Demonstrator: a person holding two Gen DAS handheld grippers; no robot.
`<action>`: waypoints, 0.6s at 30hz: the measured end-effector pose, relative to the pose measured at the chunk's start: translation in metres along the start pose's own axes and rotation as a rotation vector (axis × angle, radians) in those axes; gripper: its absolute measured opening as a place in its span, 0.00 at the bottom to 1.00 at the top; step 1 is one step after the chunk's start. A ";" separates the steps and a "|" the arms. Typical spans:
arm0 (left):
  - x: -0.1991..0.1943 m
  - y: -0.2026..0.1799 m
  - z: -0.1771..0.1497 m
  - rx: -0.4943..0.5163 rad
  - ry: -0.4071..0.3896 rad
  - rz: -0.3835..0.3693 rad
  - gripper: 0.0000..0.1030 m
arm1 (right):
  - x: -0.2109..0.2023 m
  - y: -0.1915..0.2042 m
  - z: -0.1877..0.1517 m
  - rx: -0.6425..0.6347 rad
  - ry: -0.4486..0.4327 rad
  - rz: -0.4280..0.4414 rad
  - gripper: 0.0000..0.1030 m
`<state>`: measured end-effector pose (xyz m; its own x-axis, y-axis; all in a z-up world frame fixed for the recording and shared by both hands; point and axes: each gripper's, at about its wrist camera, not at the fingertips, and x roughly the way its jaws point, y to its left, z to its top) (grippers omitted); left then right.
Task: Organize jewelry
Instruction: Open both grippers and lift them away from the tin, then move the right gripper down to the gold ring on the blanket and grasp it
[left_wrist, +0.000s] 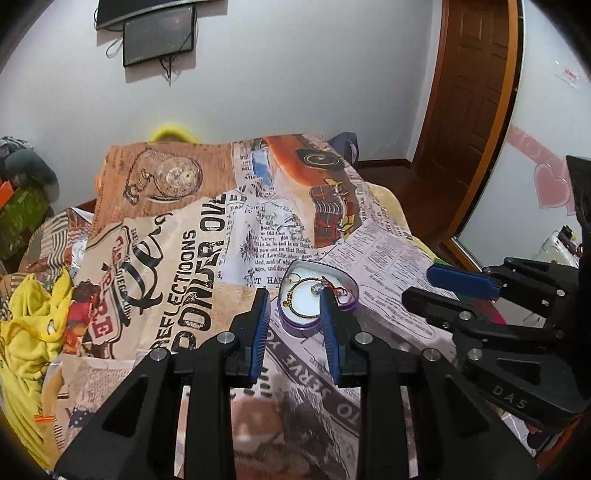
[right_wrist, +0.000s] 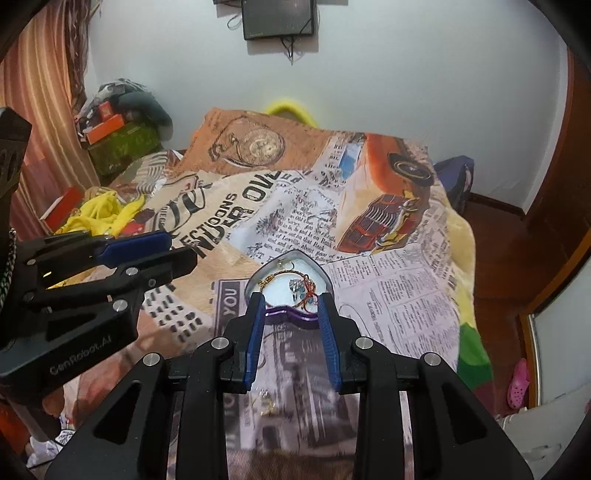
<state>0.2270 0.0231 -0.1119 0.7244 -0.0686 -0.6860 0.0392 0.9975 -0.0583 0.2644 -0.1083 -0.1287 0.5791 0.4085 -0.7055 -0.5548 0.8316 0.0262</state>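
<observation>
The bed (left_wrist: 207, 280) is covered with a blanket printed with newspaper text, a pocket watch and an orange old car. Near the middle of the frame a heart-shaped tin (left_wrist: 317, 302) with a purple wall lies open on the blanket, with jewelry (left_wrist: 301, 295) inside it. At the left edge a yellow cloth (left_wrist: 29, 332) lies crumpled. In the right wrist view a small gold piece (right_wrist: 266, 404) lies on the blanket, low in the middle.

You see: heart tin (left_wrist: 295, 326) purple outside, white inside | blanket (left_wrist: 177, 266) tan, newspaper print, orange car | finger pads (right_wrist: 255, 332) blue, gripper frames black | cloth (left_wrist: 26, 332) yellow
</observation>
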 end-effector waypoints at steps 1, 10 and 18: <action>-0.006 -0.001 -0.002 0.005 -0.004 0.000 0.26 | -0.005 0.001 -0.002 -0.002 -0.007 -0.006 0.26; -0.034 -0.006 -0.022 0.032 -0.005 -0.004 0.31 | -0.038 0.011 -0.020 -0.013 -0.048 -0.034 0.26; -0.037 -0.002 -0.043 0.036 0.034 -0.024 0.32 | -0.035 0.009 -0.040 0.015 -0.025 -0.043 0.37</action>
<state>0.1701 0.0229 -0.1179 0.6995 -0.0920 -0.7087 0.0812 0.9955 -0.0492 0.2155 -0.1303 -0.1316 0.6173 0.3812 -0.6882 -0.5201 0.8541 0.0065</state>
